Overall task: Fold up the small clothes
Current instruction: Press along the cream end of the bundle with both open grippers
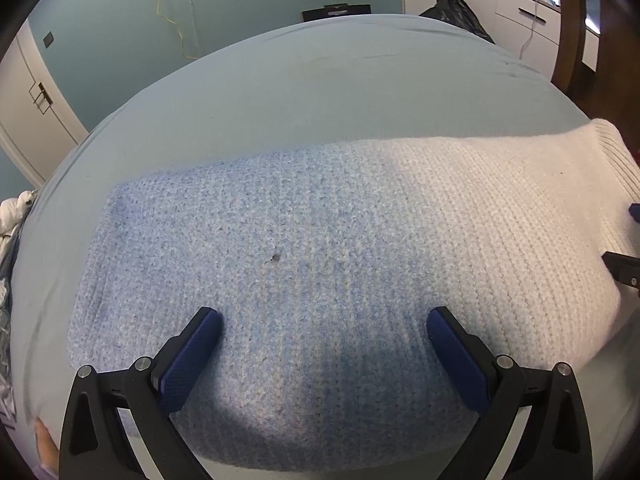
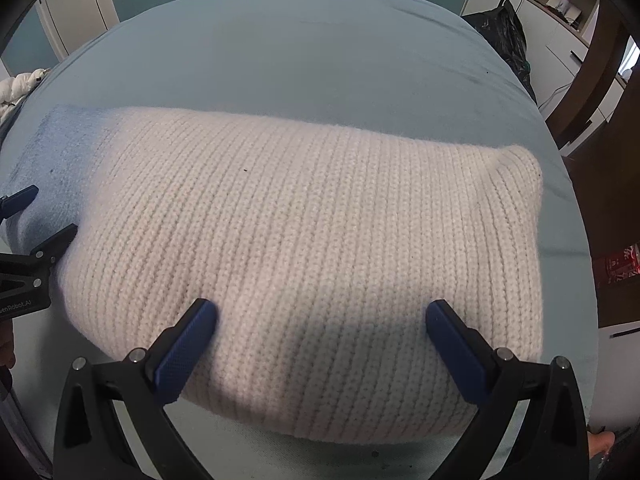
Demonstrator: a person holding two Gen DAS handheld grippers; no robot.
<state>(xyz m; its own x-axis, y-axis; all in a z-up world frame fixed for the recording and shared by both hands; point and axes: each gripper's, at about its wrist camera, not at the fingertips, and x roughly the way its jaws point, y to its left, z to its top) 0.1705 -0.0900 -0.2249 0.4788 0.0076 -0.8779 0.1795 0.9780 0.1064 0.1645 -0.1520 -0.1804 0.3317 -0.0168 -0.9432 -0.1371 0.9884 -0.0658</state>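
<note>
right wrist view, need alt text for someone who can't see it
A folded knit sweater, cream with a blue end at left, lies flat on a pale blue sheet. The open right gripper hovers over its near edge, holding nothing.

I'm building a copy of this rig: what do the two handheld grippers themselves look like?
Both match. The left gripper and right gripper have black, angular linkage arms with silver pivot bolts, each ending in a flat finger faced with a dark blue, finely textured pad. The left gripper's black body carries white lettering, partly cut off. No cables show.
</note>
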